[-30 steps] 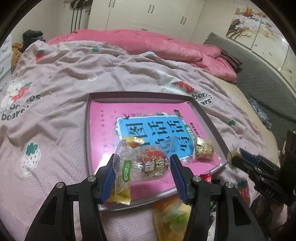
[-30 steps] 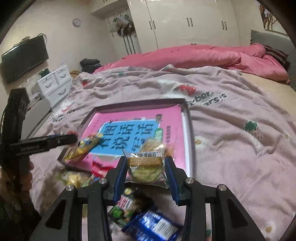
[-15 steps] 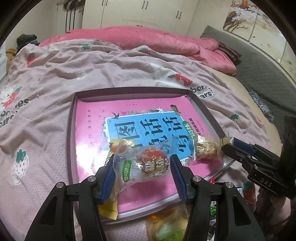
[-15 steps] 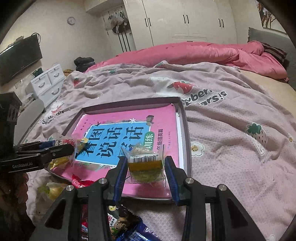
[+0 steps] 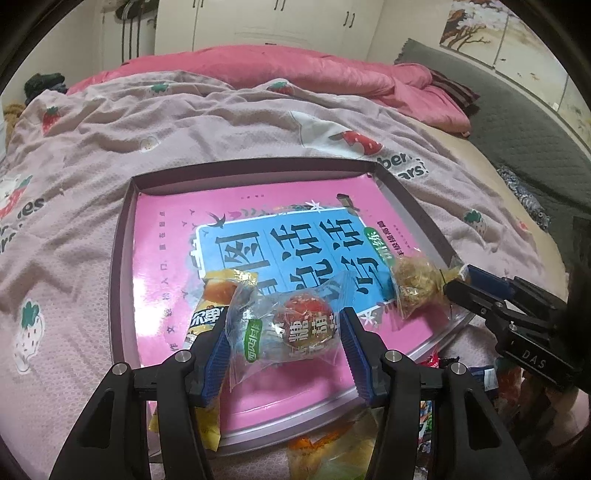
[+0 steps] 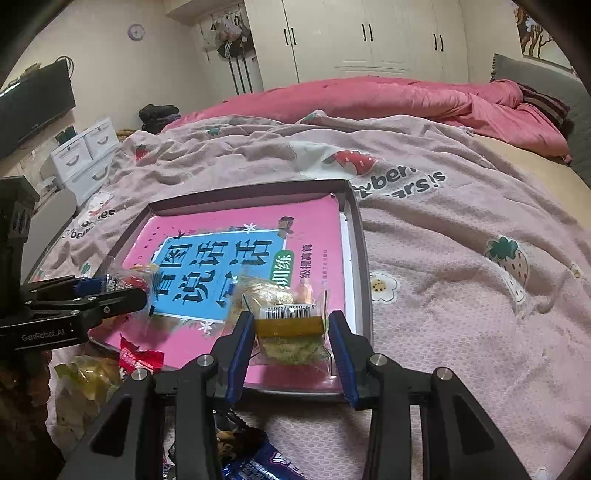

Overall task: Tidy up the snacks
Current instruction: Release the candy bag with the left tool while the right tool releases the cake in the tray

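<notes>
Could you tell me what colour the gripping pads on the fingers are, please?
Blue, ribbed pads on black fingers; clearest in the left wrist view.

A wide bed fills the room, spread with a pale mauve blanket (image 6: 461,236) printed with strawberries and lettering. Across its far side lies a bunched pink quilt (image 6: 388,99). Behind it stands a row of white wardrobe doors (image 6: 369,33) with dark handles. On the cream wall hangs a small round clock (image 6: 136,32), and a dark flat television (image 6: 35,99) is mounted further along. Below it sits a white chest of drawers (image 6: 86,151). A grey padded headboard (image 5: 517,107) runs along the bed's right edge.
</notes>
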A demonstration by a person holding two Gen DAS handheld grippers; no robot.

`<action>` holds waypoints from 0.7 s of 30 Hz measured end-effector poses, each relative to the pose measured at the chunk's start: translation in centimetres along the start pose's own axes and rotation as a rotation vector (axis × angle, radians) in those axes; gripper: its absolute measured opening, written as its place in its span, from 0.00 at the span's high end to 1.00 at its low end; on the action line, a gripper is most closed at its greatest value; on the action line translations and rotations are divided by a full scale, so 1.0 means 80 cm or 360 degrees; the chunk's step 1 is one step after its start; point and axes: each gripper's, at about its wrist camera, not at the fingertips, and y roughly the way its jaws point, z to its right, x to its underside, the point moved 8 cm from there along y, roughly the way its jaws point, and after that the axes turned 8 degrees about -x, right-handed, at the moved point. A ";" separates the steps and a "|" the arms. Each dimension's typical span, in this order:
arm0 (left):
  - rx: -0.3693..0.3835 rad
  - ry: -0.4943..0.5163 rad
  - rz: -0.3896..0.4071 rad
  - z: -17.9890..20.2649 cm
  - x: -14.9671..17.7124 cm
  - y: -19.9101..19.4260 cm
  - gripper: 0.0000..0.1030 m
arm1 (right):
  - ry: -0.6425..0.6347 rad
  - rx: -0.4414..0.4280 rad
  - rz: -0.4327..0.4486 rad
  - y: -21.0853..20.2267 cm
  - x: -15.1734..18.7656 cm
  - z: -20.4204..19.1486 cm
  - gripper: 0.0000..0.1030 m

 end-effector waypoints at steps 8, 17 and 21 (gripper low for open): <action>-0.0004 0.0015 -0.0018 0.002 0.003 0.006 0.44 | 0.0015 -0.0006 -0.0018 0.003 0.004 0.002 0.60; -0.0001 0.0032 -0.0033 0.002 0.007 0.007 0.44 | 0.0004 0.0000 -0.0035 0.006 0.007 0.002 0.59; -0.0004 0.0032 -0.0039 0.002 0.008 0.008 0.44 | 0.0010 0.0005 -0.0040 0.006 0.009 0.004 0.59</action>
